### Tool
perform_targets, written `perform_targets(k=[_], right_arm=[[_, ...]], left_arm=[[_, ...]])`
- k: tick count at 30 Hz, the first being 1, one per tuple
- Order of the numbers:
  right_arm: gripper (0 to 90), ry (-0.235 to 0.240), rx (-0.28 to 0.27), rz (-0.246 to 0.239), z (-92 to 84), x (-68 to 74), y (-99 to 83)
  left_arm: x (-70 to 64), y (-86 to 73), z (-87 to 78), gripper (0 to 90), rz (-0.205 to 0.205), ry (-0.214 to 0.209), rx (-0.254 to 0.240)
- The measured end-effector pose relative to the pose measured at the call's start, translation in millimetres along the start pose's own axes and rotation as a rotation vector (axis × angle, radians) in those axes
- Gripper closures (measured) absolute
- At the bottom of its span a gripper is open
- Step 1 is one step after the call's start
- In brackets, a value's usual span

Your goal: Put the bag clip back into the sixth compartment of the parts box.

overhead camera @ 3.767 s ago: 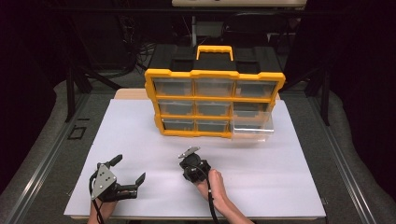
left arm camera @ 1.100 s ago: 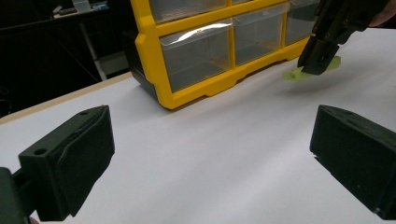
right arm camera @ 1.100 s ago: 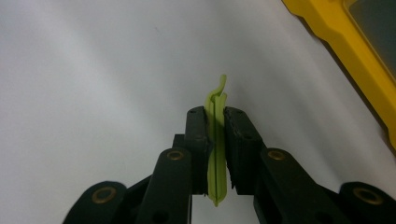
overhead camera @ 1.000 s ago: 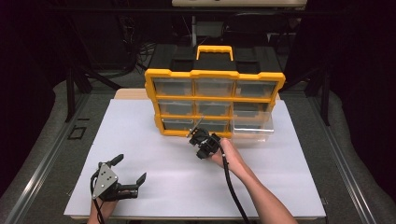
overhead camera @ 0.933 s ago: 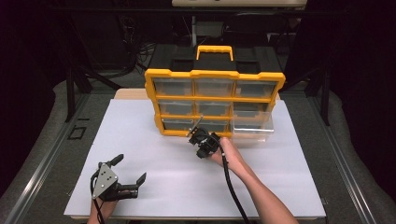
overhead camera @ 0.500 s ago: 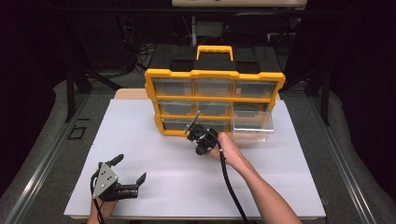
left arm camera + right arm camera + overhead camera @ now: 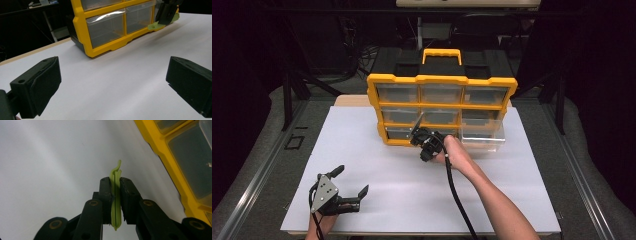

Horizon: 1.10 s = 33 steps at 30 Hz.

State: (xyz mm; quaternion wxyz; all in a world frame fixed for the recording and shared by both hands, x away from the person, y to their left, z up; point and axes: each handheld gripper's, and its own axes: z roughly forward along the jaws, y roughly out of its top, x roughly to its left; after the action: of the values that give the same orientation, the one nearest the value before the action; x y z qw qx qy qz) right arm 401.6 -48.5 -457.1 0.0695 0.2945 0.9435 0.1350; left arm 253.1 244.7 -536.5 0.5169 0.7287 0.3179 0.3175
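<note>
Right gripper (image 7: 418,136) has advanced from the near table edge to the yellow organizer's (image 7: 441,80) bottom drawer row, jaws pinching a thin green piece (image 7: 115,195). Left gripper (image 7: 348,184) unchanged at near left of white sheet (image 7: 362,160), jaws spread wide, empty.

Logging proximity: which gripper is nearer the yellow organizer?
Right. The right gripper is up against the organizer front, bottom row, shut on a green piece. The left gripper sits open at the near left of the table.
</note>
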Motion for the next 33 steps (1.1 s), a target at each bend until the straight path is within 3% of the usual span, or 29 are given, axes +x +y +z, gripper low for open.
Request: perform_targets(k=[20,33], right_arm=[[80.1,-0.029,0.008,-0.001,-26.7,-7.1,12.3],[80.1,-0.042,0.057,-0.013,-42.3,-15.6,15.9]], left_arm=[[-0.1,0.0,0.2,0.0,0.001,0.002,0.003],[-0.1,0.0,0.2,0.0,0.004,0.003,0.004]])
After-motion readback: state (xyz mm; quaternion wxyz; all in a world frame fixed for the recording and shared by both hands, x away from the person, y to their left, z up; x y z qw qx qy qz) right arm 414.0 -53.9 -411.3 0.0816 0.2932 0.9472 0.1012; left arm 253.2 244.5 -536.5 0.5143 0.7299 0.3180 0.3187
